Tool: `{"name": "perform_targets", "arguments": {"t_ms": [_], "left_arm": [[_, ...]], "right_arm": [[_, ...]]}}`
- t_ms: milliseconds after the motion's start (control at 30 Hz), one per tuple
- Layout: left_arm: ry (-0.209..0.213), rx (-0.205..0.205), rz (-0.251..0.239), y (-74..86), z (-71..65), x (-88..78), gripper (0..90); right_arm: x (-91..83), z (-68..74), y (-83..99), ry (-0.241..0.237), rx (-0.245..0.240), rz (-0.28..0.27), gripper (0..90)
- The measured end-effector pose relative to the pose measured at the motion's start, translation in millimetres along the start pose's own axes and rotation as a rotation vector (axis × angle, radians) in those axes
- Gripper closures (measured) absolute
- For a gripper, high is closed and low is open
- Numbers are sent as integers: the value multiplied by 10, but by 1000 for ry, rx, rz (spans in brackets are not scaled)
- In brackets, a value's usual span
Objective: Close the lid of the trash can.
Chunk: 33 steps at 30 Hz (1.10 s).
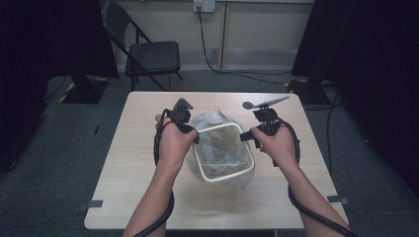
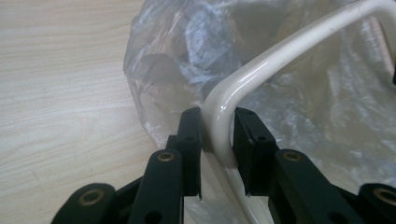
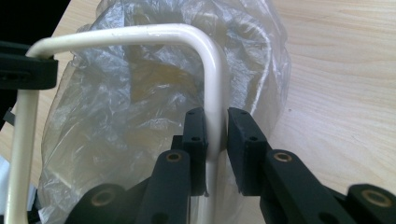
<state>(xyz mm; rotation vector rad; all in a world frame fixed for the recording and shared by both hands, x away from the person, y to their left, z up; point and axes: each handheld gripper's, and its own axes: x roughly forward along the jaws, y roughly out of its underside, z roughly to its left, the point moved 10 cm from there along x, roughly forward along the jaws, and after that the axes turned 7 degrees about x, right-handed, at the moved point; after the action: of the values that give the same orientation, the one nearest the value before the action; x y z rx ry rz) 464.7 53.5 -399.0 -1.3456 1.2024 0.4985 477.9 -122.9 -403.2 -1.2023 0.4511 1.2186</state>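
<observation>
A white tube frame (image 1: pixel 227 177) holds a clear plastic bag (image 1: pixel 211 119) open at the middle of the wooden table (image 1: pixel 148 168). My left gripper (image 1: pixel 193 134) is shut on the frame's left side. In the left gripper view both pads press the tube (image 2: pixel 280 53) just below its bent corner, with the bag (image 2: pixel 177 56) crumpled behind it. My right gripper (image 1: pixel 244 135) is shut on the frame's right side. In the right gripper view its pads clamp the upright stretch of tube (image 3: pixel 140 35) under the corner, the bag (image 3: pixel 116 107) hangs inside, and the left gripper (image 3: pixel 23 70) is at the far corner.
A black folding chair (image 1: pixel 148 57) stands on the grey floor beyond the table's far edge. Dark curtains flank both sides. A cable runs down the back wall from a socket (image 1: pixel 203 5). Both forearms reach in from the table's near edge.
</observation>
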Motion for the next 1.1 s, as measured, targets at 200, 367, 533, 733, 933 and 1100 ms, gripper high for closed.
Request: {"name": "perform_targets", "arguments": {"t_ms": [200, 367, 533, 733, 933, 1100], "left_arm": [[-14, 19, -4, -69, -35, -117, 730], [-16, 29, -3, -147, -24, -122, 733], [-24, 30, 6, -249, 46, -46, 737], [-36, 42, 29, -414, 161, 66, 744], [-15, 72, 18, -468, 200, 276, 735], [-15, 113, -72, -480, 196, 275, 516]], "right_arm": [[-109, 36, -37, -3, -7, -3, 778], [-158, 52, -87, 1, -10, -3, 776], [-57, 9, -128, 6, 7, 12, 775], [77, -37, -207, -12, 40, 33, 768], [161, -134, -290, -30, 82, -7, 681], [135, -135, -287, -24, 66, -49, 555]]}}
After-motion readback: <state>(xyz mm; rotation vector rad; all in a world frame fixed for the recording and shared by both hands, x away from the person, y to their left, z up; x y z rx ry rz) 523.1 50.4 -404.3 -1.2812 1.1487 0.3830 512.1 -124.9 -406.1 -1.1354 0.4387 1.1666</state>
